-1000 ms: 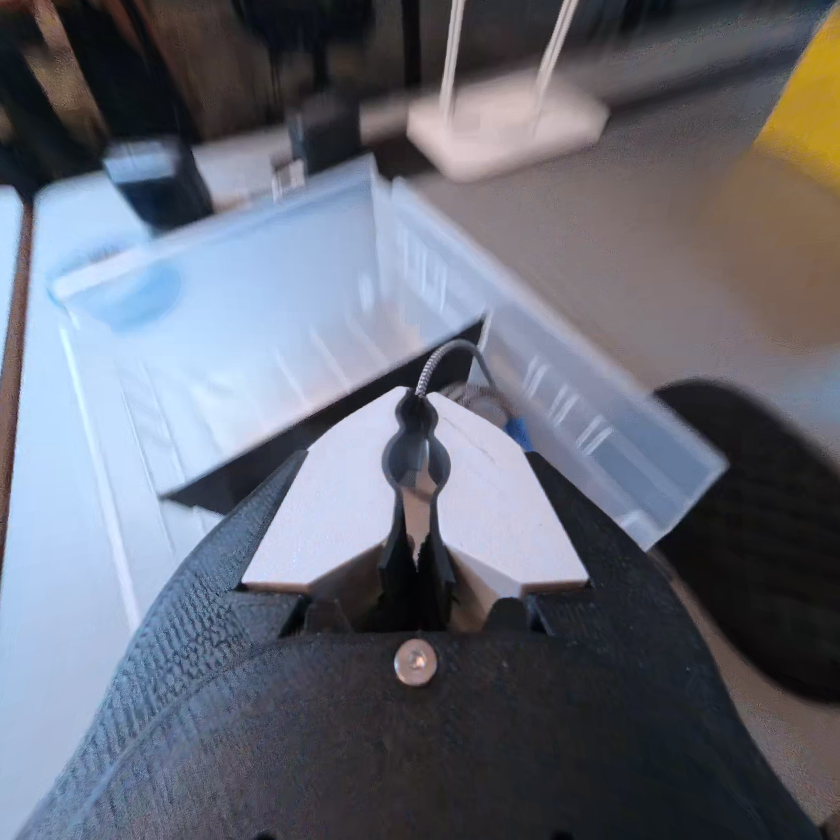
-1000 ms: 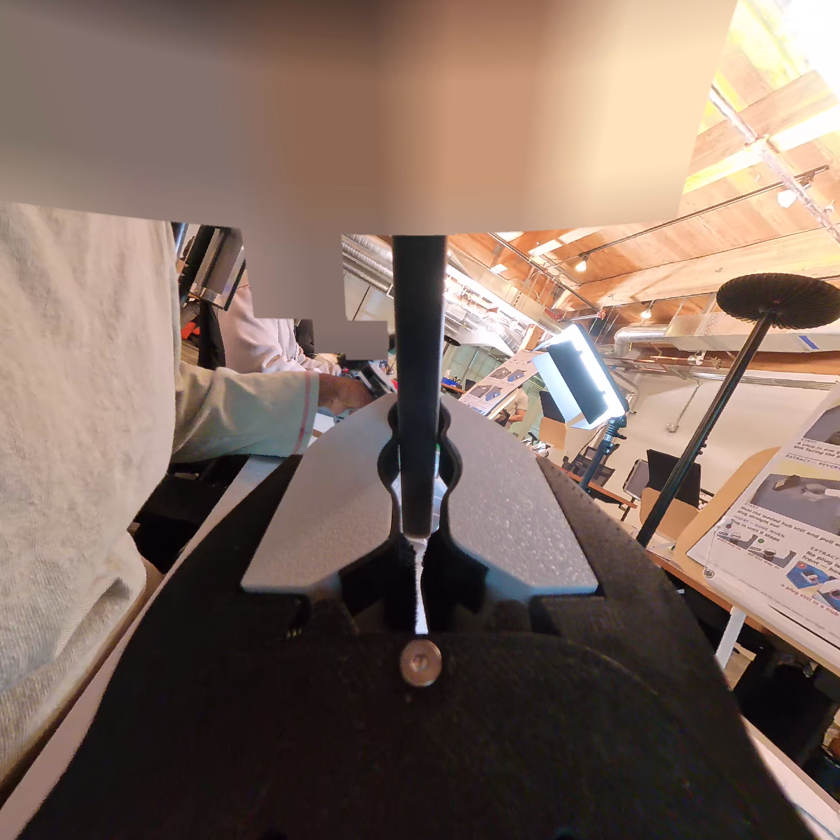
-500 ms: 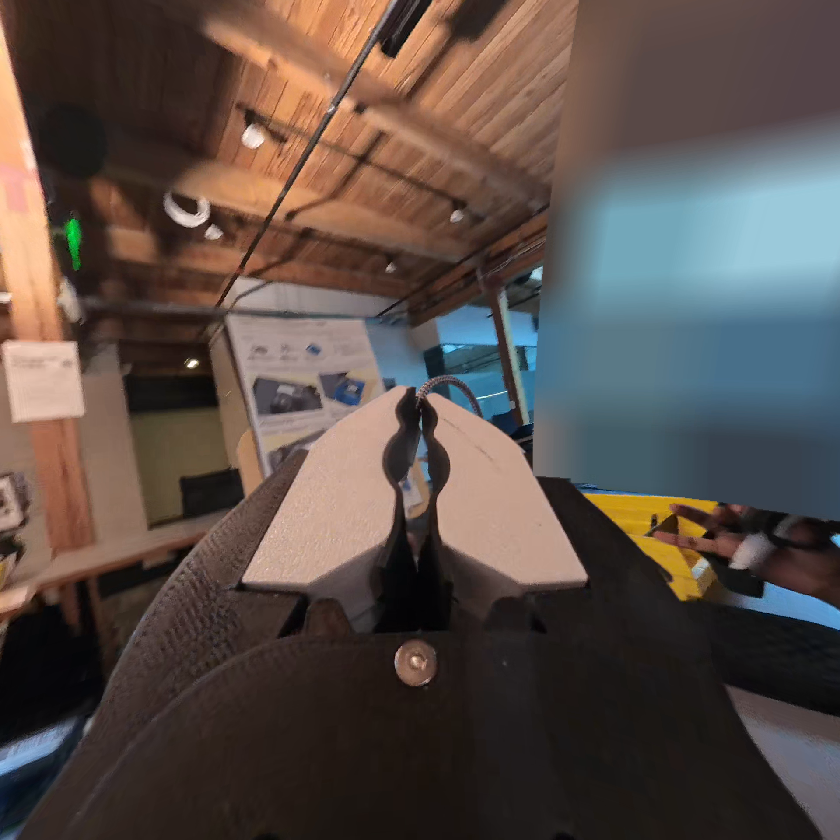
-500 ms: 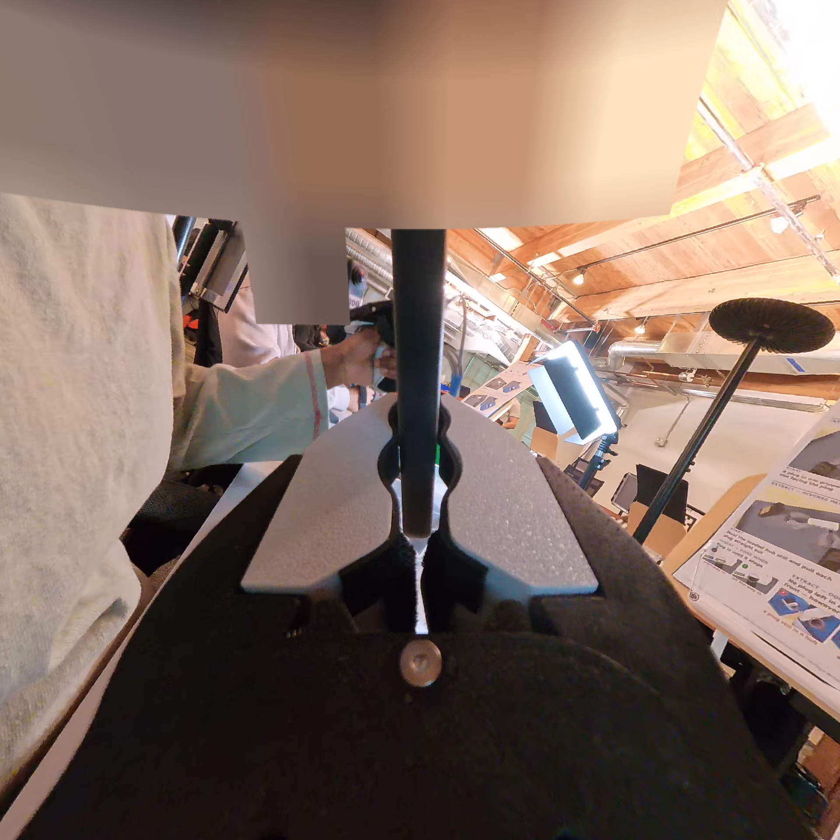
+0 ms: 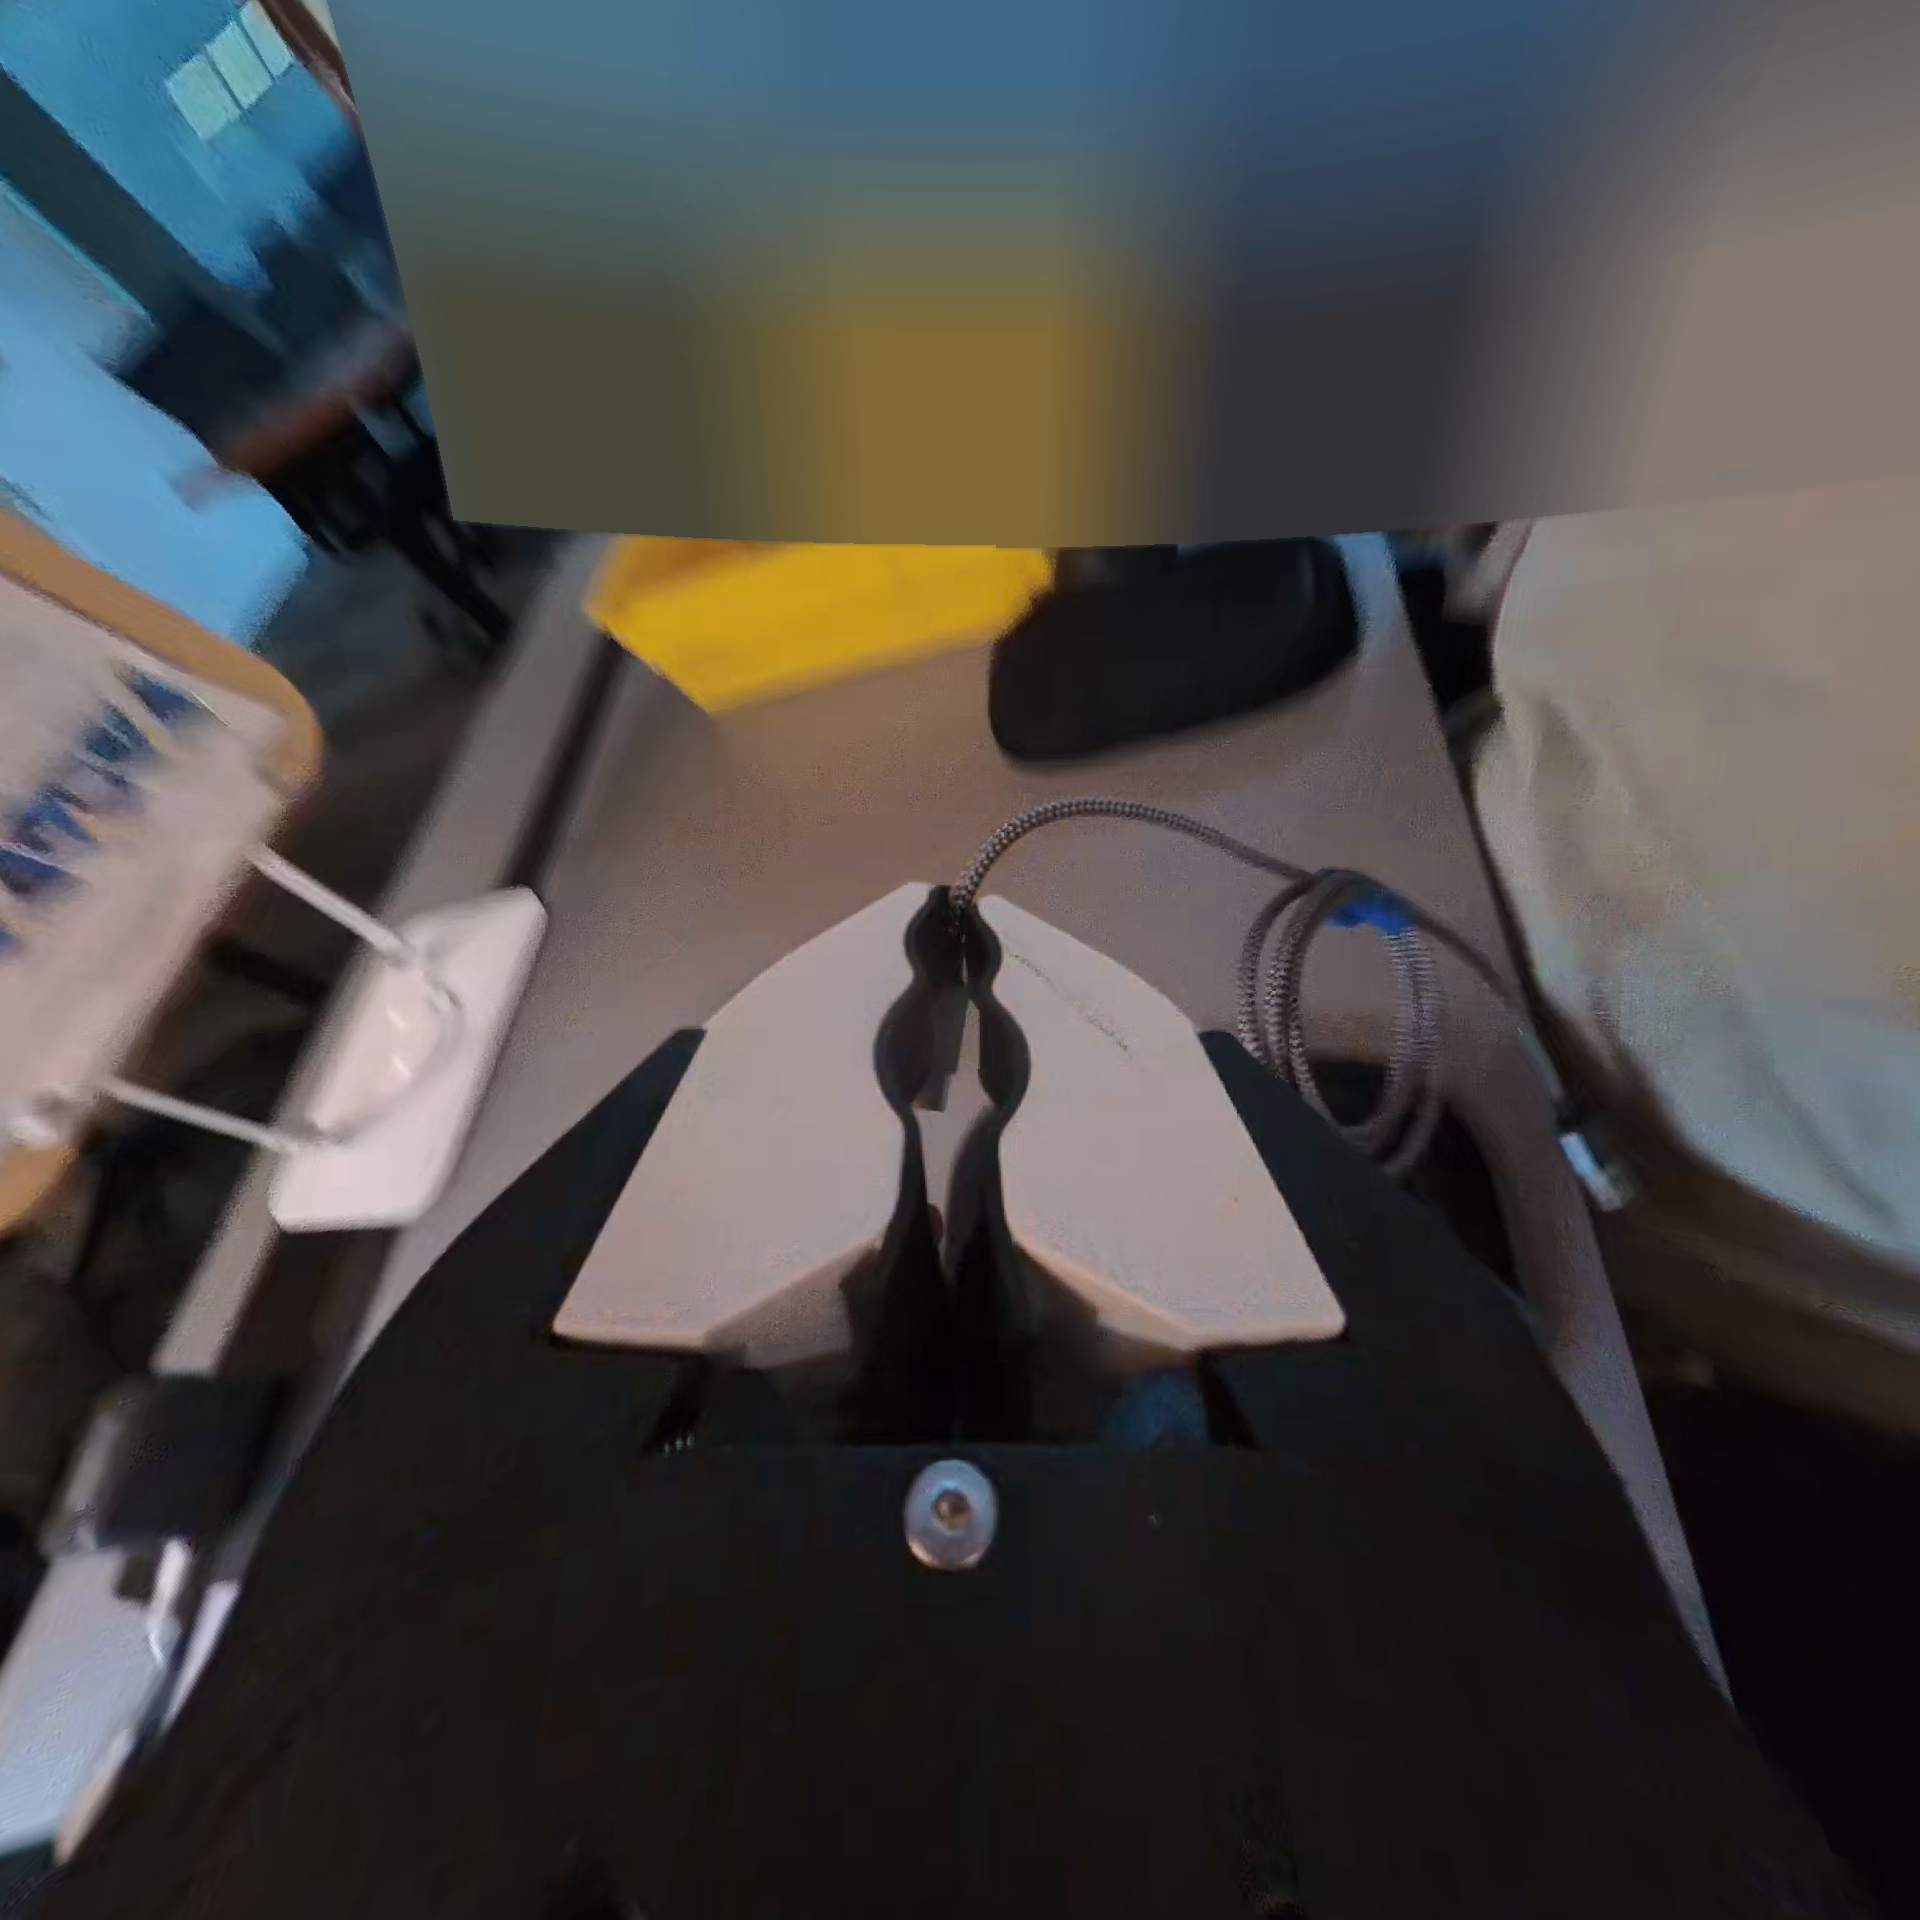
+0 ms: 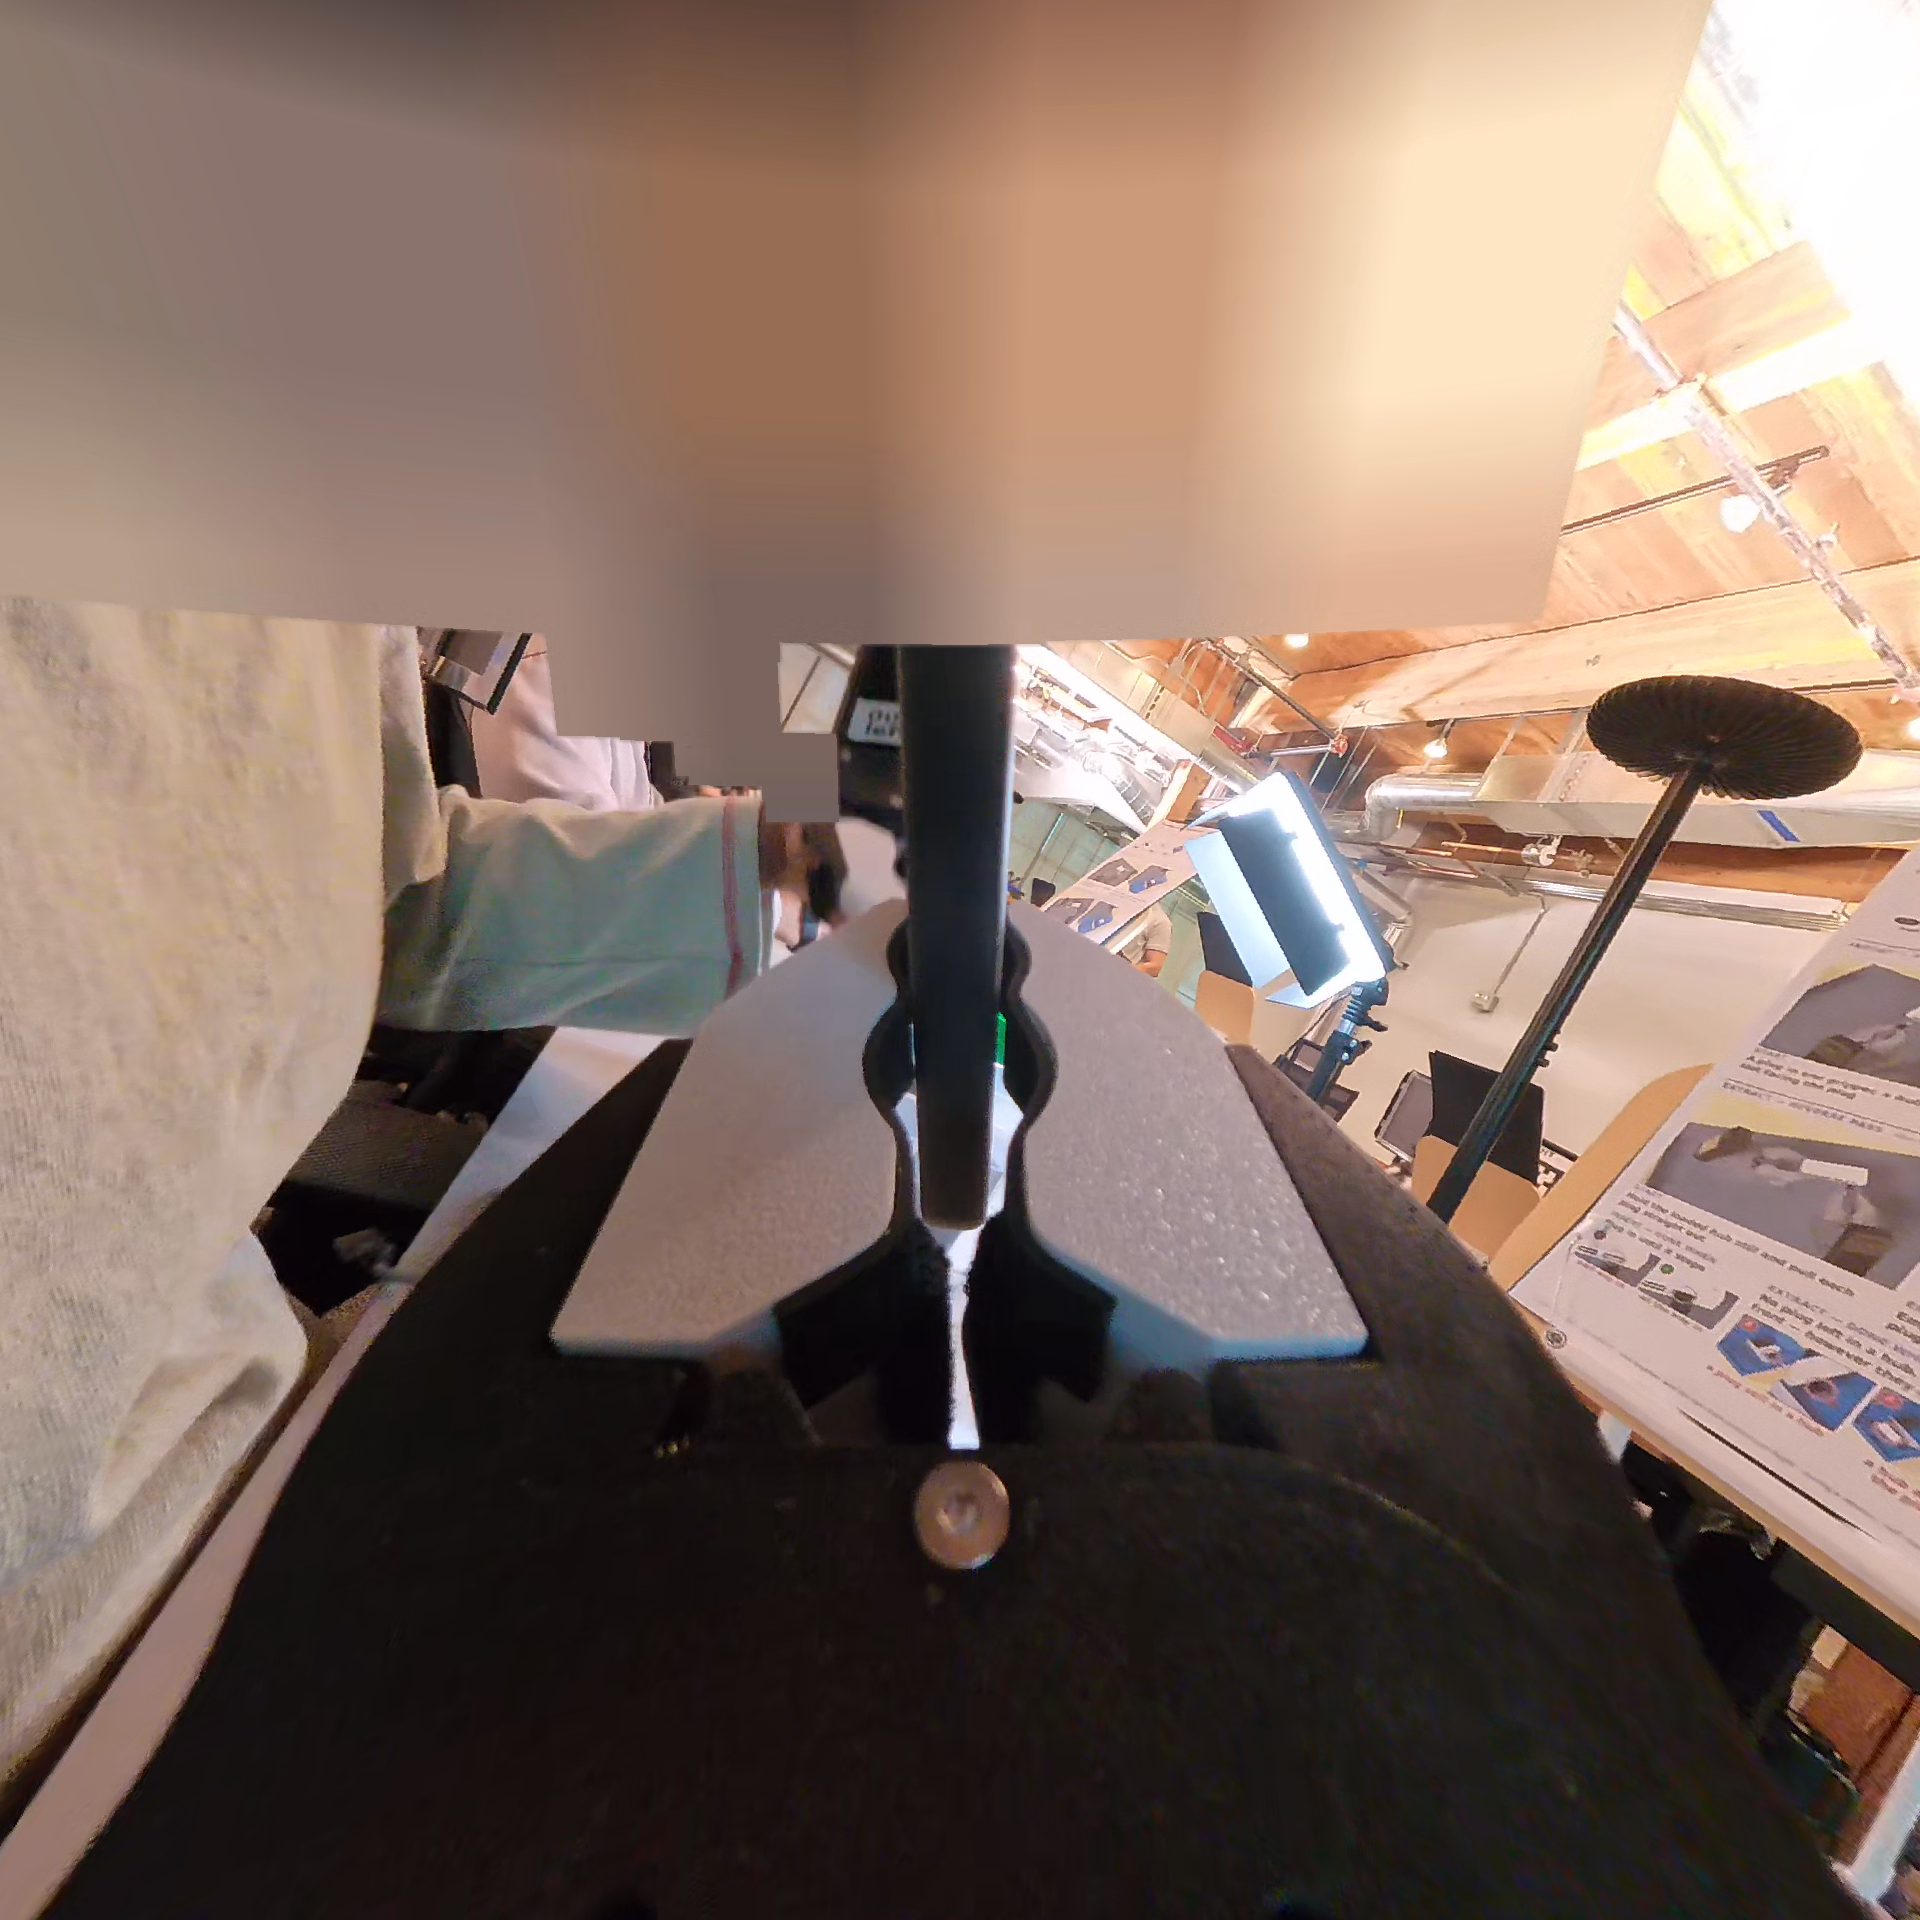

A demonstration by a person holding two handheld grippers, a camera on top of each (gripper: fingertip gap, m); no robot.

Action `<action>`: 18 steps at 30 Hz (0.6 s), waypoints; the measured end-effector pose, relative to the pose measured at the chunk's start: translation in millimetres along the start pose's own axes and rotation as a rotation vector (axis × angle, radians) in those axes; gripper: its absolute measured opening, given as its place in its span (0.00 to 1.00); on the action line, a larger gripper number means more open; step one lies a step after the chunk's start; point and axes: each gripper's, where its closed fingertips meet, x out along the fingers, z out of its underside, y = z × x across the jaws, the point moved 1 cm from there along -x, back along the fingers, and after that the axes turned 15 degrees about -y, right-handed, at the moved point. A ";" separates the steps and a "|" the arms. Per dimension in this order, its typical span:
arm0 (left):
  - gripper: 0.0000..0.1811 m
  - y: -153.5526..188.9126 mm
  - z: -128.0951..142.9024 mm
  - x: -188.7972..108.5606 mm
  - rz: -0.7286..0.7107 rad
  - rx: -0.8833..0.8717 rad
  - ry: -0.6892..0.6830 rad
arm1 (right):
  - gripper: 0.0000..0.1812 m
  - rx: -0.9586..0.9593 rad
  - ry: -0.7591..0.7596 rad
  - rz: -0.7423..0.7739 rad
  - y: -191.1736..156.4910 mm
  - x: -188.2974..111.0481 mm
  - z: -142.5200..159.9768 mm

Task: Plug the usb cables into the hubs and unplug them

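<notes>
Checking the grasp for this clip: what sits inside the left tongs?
Inside the shut left tongs sits the dark plug end of the grey braided USB cable, which arcs out to a coil at the right. The plug's tip is covered by the white fingers.

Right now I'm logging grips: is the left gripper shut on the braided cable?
Shut. The left gripper has its fingers closed on the braided cable, which leaves at their tips.

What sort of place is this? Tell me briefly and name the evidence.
Probably a workshop or demo space: exposed wooden ceiling beams, a studio light panel on a stand, and illustrated instruction posters beside the work tables.
</notes>
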 end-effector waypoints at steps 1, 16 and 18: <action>0.02 2.7 15.4 19.0 0.021 -0.014 -0.102 | 0.07 0.000 -0.002 0.004 0.8 -0.6 0.5; 0.24 -7.2 88.7 75.1 -0.338 -0.196 -0.633 | 0.07 0.024 -0.013 0.047 10.0 -8.7 11.1; 0.24 -15.9 78.5 56.0 -0.434 -0.347 -0.531 | 0.07 0.027 -0.012 0.050 10.4 -9.1 12.1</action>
